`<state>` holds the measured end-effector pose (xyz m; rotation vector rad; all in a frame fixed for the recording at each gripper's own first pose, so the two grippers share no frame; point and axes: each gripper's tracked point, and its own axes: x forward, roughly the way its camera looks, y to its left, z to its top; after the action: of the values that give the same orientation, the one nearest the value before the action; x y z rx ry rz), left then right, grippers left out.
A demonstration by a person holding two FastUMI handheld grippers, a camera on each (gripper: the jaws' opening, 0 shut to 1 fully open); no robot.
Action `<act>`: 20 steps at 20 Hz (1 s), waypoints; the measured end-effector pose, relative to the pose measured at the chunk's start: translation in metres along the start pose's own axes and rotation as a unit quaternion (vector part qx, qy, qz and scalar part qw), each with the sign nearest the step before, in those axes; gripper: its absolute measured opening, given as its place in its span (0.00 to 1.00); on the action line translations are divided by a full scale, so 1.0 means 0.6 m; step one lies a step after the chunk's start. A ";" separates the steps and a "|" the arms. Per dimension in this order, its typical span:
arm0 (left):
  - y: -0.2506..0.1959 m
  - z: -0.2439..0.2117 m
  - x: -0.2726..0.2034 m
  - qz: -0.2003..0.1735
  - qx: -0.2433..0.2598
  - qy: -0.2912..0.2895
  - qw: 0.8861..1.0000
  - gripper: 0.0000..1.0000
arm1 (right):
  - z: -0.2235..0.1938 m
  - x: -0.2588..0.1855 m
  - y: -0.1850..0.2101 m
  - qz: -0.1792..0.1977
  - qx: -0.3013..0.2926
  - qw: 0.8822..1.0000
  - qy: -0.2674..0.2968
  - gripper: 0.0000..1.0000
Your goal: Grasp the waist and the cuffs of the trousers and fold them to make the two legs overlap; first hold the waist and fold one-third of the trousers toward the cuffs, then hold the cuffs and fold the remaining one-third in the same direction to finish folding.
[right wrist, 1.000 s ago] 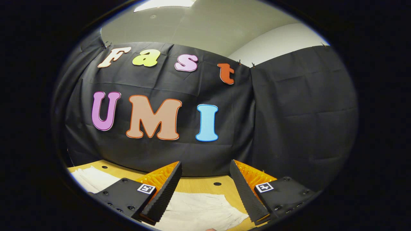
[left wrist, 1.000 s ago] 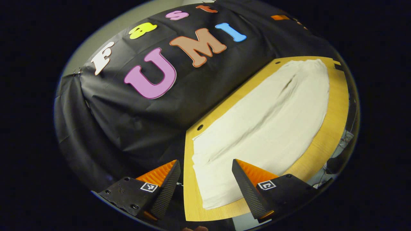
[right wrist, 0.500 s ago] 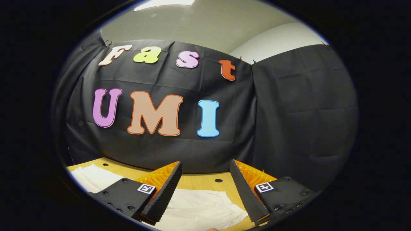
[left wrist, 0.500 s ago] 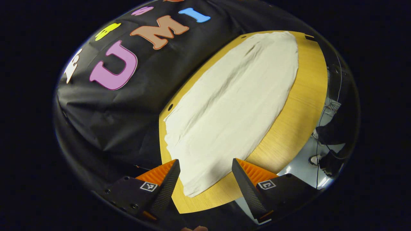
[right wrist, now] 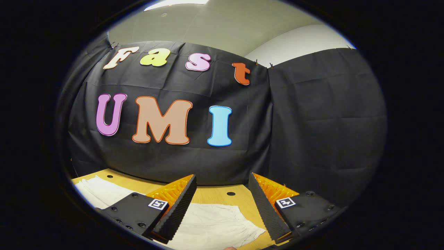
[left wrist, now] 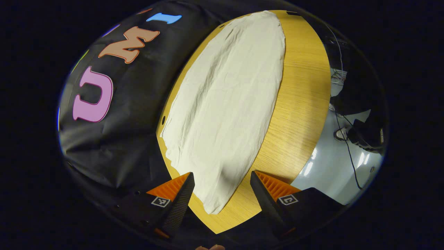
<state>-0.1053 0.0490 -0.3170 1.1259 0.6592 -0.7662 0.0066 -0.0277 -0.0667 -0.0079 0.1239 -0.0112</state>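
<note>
Both tongs, left [left wrist: 222, 194] and right [right wrist: 222, 198], agape, empty, above unlabelled trousers [left wrist: 225, 104].

Ahead of the fingers we see a wooden table [left wrist: 301, 86]; to their right, cables [left wrist: 341, 114] on a glossy floor [left wrist: 333, 173].

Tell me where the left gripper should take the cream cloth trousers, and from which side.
Likely the narrow end of the cream cloth trousers, nearest the open left gripper. That end tapers to a tip lying flat near the edge of the wooden table, right ahead of the fingers. Come in low from that table edge so one finger slides under the hem. Whether this end is waist or cuffs isn't clear.
</note>
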 end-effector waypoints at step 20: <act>0.004 0.011 0.065 -0.036 0.057 0.036 0.997 0.53 | -0.032 0.023 -0.052 -0.011 -0.005 1.000 0.024 0.97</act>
<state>-0.0801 0.0357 -0.3444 1.2433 0.7282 -0.8366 0.0176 -0.0591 -0.0871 -0.0197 0.1709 -0.0329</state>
